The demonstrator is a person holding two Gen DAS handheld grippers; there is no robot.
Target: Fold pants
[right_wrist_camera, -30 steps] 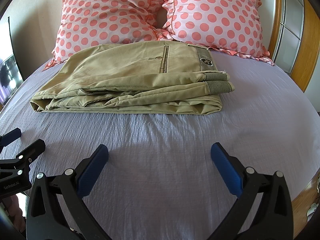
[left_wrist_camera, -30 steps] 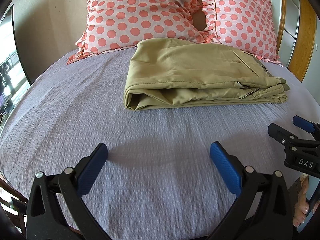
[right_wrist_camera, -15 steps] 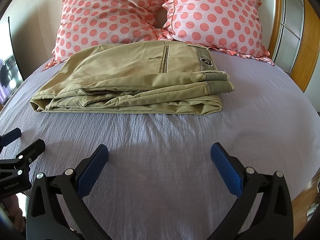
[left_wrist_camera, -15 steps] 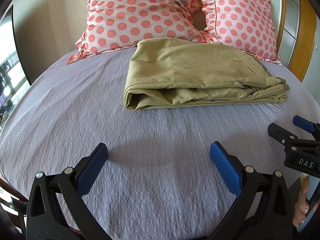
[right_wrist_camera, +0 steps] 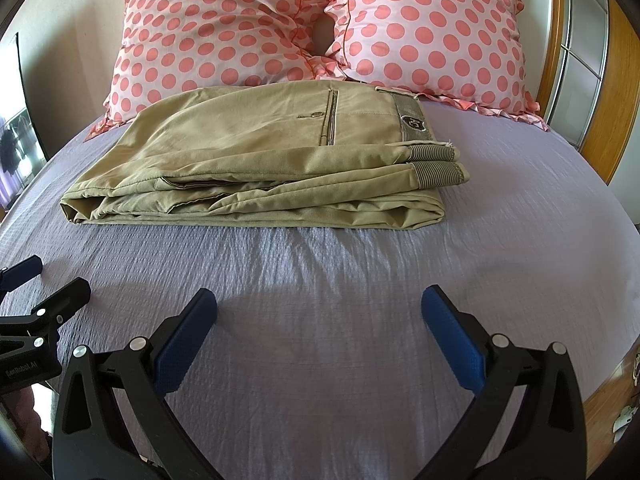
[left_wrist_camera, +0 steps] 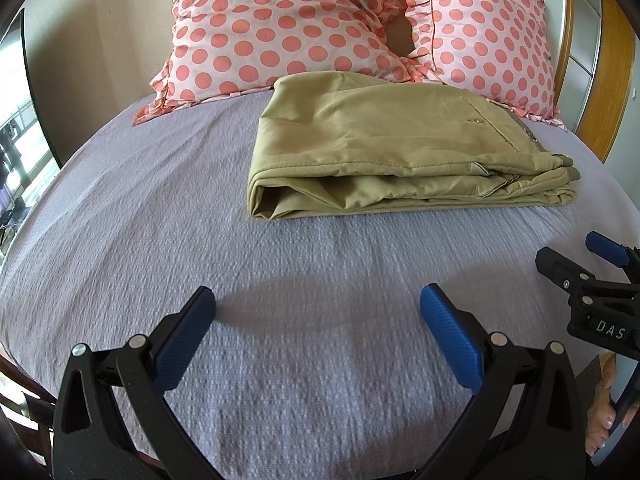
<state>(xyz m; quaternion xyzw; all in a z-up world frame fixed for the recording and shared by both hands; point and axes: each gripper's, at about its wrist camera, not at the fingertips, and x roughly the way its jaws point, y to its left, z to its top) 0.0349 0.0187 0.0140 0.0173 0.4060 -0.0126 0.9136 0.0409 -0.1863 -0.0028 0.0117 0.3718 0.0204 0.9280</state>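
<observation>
My left gripper (left_wrist_camera: 318,320) and right gripper (right_wrist_camera: 320,322) hung spread wide, holding nothing, both well short of the folded pants (right_wrist_camera: 256,156)

Matt khaki cloth pants (right_wrist_camera: 256,160) lie on a puckered lilac bedspread (right_wrist_camera: 360,300) before glossy wood headboard (right_wrist_camera: 600,100).

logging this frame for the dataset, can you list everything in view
pants: one pair, khaki, folded into a stack on the bed in front of the pillows
pillows: two, pink with coral polka dots, side by side at the head of the bed
bedspread: one, lilac, textured, covers the bed
headboard: one, orange-brown wood, at the right edge
left gripper: one, black with blue pads, open, above the near bedspread
right gripper: one, black with blue pads, open, above the near bedspread
</observation>
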